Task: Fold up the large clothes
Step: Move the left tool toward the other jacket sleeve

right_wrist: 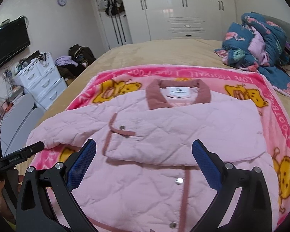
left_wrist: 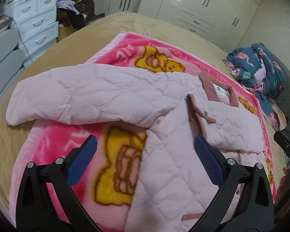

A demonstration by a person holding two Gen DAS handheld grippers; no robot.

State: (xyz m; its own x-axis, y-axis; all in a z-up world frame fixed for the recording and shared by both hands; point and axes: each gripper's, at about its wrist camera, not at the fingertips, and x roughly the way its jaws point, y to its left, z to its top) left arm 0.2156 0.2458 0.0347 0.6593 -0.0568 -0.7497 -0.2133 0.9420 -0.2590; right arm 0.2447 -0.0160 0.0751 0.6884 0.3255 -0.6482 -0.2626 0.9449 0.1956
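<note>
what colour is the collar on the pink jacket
Dusty rose, darker than the pale pink quilted jacket; the collar shows best in the right wrist view.

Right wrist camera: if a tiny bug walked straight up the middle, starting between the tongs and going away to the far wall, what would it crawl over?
Pink quilted jacket → its darker pink collar → pink bear blanket → tan bedspread → white wardrobe.

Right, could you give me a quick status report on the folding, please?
Both grippers, left and right, open, holding nothing. Pink quilted jacket flat on pink blanket, one sleeve folded across chest, other sleeve still out. Nothing in the way.
</note>
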